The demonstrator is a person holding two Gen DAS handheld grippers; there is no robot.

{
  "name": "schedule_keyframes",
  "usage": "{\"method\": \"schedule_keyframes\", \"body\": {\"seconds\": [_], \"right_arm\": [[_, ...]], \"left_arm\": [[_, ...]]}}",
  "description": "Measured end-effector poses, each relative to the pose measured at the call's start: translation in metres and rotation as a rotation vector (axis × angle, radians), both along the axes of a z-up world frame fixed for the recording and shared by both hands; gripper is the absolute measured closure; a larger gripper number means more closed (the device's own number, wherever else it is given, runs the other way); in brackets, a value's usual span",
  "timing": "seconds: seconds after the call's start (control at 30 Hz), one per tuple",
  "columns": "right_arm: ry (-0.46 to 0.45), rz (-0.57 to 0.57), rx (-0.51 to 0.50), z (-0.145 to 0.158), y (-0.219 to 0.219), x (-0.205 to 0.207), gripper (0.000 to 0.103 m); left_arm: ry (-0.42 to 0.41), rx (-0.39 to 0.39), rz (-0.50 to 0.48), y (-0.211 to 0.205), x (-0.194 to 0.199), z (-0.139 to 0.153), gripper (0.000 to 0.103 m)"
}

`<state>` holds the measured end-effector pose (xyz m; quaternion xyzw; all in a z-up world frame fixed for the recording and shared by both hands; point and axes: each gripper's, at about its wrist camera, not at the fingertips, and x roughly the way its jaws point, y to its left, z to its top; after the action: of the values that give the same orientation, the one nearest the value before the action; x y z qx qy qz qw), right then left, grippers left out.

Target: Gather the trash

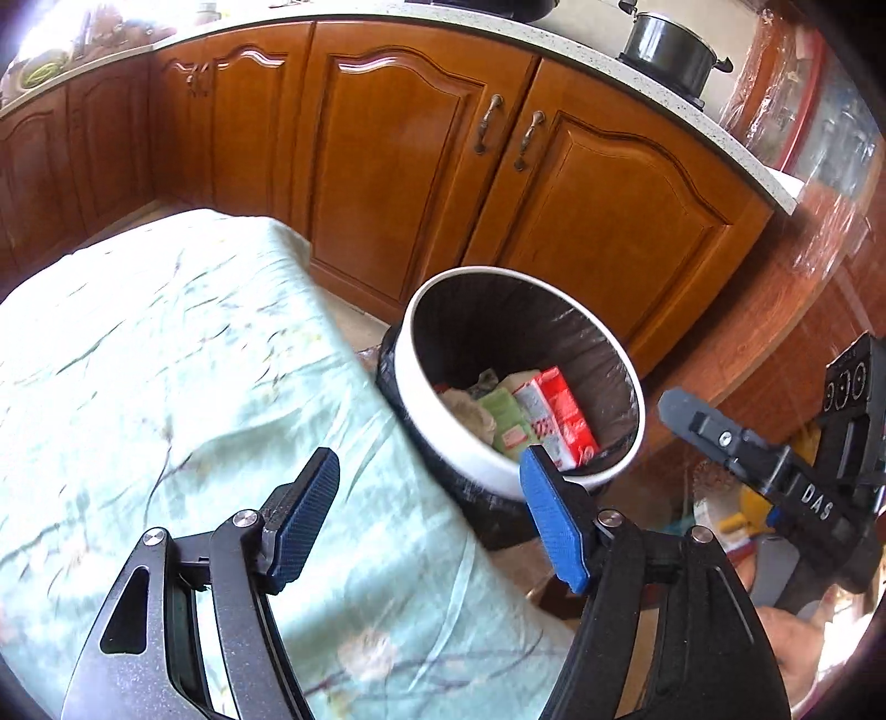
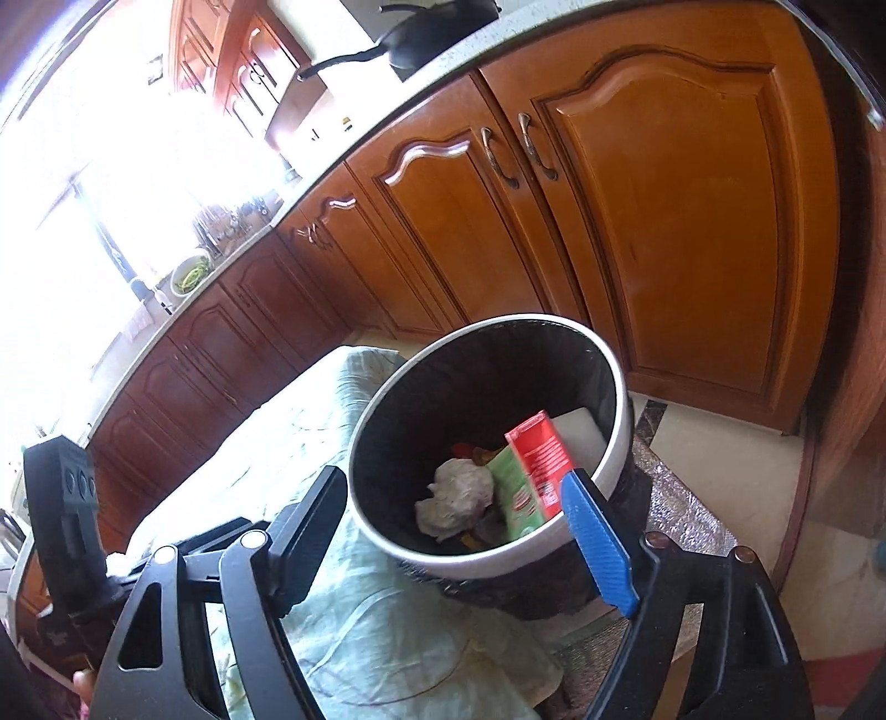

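Both claws, left [image 1: 429,482] and right [image 2: 457,504], are held spread wide and empty; just beyond their tips, the trash [image 2: 498,487] is seen lying inside the white-rimmed bin [image 2: 620,443], beside the cloth-covered table [image 1: 166,360].

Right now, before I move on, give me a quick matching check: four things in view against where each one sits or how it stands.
Things:
1. red carton
2. crumpled paper
3. dark pot
4. left gripper

Places or states:
A. on the countertop
B. propped on the bin's far inner side, above the other trash
C. jaws apart, nothing between them
D. low in the bin, beside the green carton

Pairs: 1-B, 2-D, 3-A, 4-C
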<state>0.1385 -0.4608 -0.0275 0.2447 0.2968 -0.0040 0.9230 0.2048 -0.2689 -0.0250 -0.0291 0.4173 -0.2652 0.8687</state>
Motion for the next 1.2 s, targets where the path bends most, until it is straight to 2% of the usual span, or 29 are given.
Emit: {"method": "schedule_keyframes", "body": {"seconds": [0.17, 0.27, 0.47, 0.53, 0.63, 0.73, 0.8, 1.0, 1.2], "right_arm": [[-0.085, -0.023, -0.047, 0.014, 0.03, -0.028, 0.021], [-0.123, -0.046, -0.071, 0.02, 0.044, -0.043, 0.013], [-0.185, -0.039, -0.161, 0.05, 0.068, -0.065, 0.011], [-0.229, -0.04, -0.204, 0.066, 0.078, -0.074, 0.001], [-0.307, -0.07, -0.267, 0.08, 0.091, -0.088, 0.0], [-0.362, -0.092, -0.335, 0.073, 0.105, -0.099, 0.0], [-0.359, -0.097, -0.358, 0.061, 0.111, -0.101, 0.0], [-0.311, -0.095, -0.345, 0.023, 0.116, -0.104, 0.0], [-0.298, -0.091, -0.361, 0.008, 0.122, -0.109, 0.0]], "left_arm": [[-0.025, -0.059, 0.052, 0.037, -0.028, 0.002, 0.031], [-0.067, -0.065, 0.082, 0.055, -0.04, 0.005, 0.031], [-0.174, -0.104, 0.125, 0.088, -0.067, 0.032, 0.028], [-0.232, -0.118, 0.139, 0.099, -0.077, 0.045, 0.018], [-0.34, -0.117, 0.17, 0.11, -0.095, 0.059, 0.0], [-0.436, -0.094, 0.209, 0.118, -0.111, 0.06, 0.0], [-0.47, -0.076, 0.23, 0.122, -0.117, 0.053, 0.0], [-0.478, -0.034, 0.28, 0.129, -0.128, 0.025, 0.0], [-0.494, 0.021, 0.322, 0.132, -0.137, 0.01, 0.0]]}}
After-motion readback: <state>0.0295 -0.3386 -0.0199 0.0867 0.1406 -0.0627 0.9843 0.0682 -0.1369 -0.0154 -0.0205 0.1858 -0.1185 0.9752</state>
